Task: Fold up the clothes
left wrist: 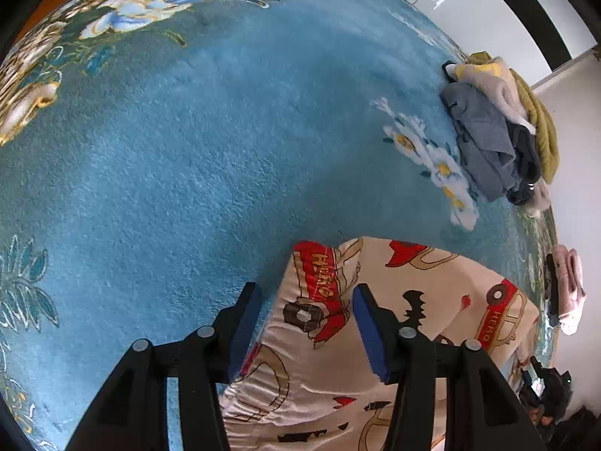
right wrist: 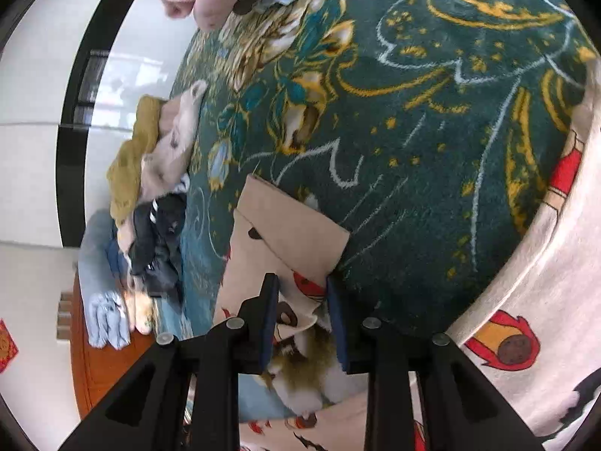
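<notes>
Two tongs worked one printed garment on the carpet; left tongs stood wide over a raised fold, right tongs pinched its cuff; a weak pinch could let fabric slip; only the left view showed the folded pink item beside the loose pile.

Teal carpet (floral) bears printed garment, clothes pile.

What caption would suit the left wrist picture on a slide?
Open left gripper hovering over a cartoon-print garment on a blue floral carpet, unfolded clothes pile beyond.
</notes>
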{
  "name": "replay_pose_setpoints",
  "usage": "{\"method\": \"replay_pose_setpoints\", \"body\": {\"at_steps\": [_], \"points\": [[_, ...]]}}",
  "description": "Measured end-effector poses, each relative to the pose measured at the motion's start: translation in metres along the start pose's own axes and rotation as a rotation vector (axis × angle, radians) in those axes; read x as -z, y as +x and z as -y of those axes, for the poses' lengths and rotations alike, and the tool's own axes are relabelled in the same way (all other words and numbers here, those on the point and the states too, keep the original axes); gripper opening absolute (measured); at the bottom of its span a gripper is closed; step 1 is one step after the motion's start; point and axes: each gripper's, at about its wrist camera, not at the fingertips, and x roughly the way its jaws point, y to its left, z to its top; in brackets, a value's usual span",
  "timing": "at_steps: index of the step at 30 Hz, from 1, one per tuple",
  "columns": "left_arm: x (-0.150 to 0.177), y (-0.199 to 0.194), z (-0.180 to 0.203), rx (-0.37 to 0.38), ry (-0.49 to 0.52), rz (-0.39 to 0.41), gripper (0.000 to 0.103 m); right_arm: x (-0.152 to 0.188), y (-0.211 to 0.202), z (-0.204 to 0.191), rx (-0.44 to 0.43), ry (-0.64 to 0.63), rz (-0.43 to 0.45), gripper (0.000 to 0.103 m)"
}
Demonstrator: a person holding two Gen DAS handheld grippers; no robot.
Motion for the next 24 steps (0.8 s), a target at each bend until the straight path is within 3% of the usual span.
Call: {"method": "replay_pose_setpoints", "body": {"at_steps": [3,9,14,16,22,24], "points": [[-0.001,0.002,0.003,-0.011,-0.009,0.014,0.033,0.001,-0.001,-0.004,-0.005,0.002,0.022,0.014],[0.005,-0.019,0.002,0.025,-0.040,0.092,0.019,0.000,-0.026,-0.028,-0.063,-0.042,0.111,0.010],[0.020,-0.075,-0.005,0.087,-0.019,0.208,0.018,0.010,-0.108,-0.068,-0.023,-0.172,0.258,0.010],[0.019,-0.084,-0.003,0.052,0.001,0.227,0.018,0.010,-0.138,-0.084,0.019,-0.210,0.311,0.010],[-0.002,-0.068,-0.013,0.023,-0.065,0.215,0.018,-0.034,-0.116,-0.101,0.133,-0.201,0.301,0.010],[-0.005,-0.062,-0.014,0.017,-0.066,0.208,0.018,-0.046,-0.100,-0.083,0.107,-0.168,0.258,0.010]]}}
